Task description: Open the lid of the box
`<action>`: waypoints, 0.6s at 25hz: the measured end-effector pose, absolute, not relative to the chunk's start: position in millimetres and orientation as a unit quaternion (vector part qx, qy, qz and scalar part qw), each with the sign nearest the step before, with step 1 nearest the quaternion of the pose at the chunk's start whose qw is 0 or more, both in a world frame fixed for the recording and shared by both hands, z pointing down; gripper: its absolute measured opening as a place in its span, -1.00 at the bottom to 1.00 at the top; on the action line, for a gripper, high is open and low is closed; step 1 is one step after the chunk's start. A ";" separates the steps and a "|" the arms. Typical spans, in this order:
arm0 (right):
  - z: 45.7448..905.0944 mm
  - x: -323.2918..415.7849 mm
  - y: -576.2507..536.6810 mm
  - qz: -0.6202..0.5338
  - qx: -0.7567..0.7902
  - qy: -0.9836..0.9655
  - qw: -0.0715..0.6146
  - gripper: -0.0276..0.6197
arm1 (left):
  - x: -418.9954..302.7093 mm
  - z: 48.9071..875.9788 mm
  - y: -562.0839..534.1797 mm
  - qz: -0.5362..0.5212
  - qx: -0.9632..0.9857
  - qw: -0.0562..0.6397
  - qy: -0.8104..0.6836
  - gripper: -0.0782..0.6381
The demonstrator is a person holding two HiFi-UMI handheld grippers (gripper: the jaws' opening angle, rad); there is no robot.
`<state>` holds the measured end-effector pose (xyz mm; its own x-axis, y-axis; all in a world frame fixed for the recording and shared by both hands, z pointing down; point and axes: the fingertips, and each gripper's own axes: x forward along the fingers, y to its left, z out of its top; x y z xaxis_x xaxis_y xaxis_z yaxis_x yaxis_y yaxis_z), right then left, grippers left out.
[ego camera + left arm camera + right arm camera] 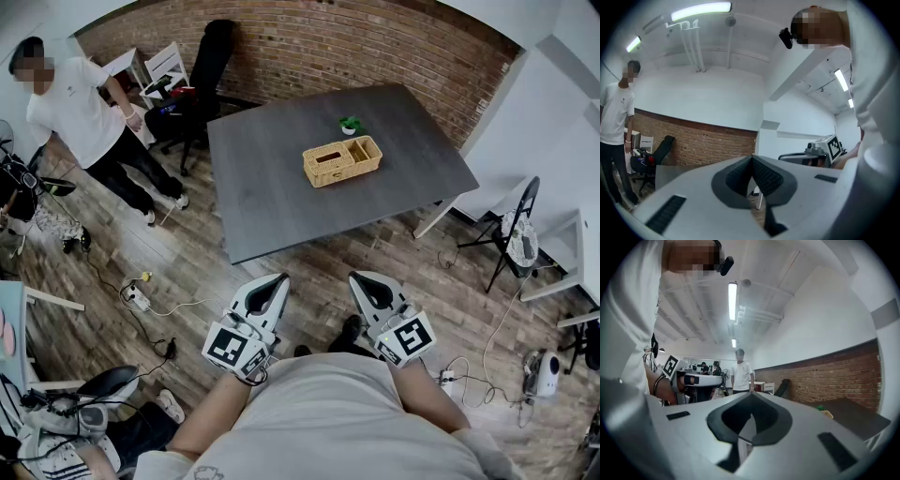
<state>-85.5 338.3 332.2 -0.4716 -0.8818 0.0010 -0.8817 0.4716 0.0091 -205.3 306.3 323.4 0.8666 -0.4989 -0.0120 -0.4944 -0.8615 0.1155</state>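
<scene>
A woven wicker box (342, 161) stands on the dark grey table (281, 178), toward its far right side; its left part is covered by a slotted lid and its right part shows open compartments. Both grippers are held close to my chest, well short of the table's near edge. My left gripper (277, 278) points toward the table with its jaws together and nothing between them, as the left gripper view (752, 157) shows too. My right gripper (359, 277) is likewise shut and empty (750, 395). The box (828, 414) appears small and far off in the right gripper view.
A small green plant (350, 124) sits just behind the box. A person in a white T-shirt (75, 112) stands at the far left beside a black office chair (202, 75). A folding chair (516, 230) stands right of the table. Cables and a power strip (141, 300) lie on the wooden floor.
</scene>
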 end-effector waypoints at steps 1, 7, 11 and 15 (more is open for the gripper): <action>332.2 -82.9 336.2 -0.002 0.513 -0.858 0.002 -0.91 | -202.2 322.4 304.7 -0.022 0.965 0.056 -0.257 -0.75; 333.8 -67.5 325.0 -0.001 0.508 -0.861 -0.001 -0.90 | -185.2 321.7 296.0 -0.022 0.965 0.052 -0.258 -0.75; 339.0 -59.6 318.9 0.002 0.490 -0.871 0.000 -0.90 | -172.9 325.9 288.7 -0.017 0.963 0.053 -0.265 -0.75; 338.3 -46.4 304.7 0.004 0.470 -0.883 0.001 -0.90 | -153.1 324.3 273.5 -0.015 0.961 0.054 -0.271 -0.75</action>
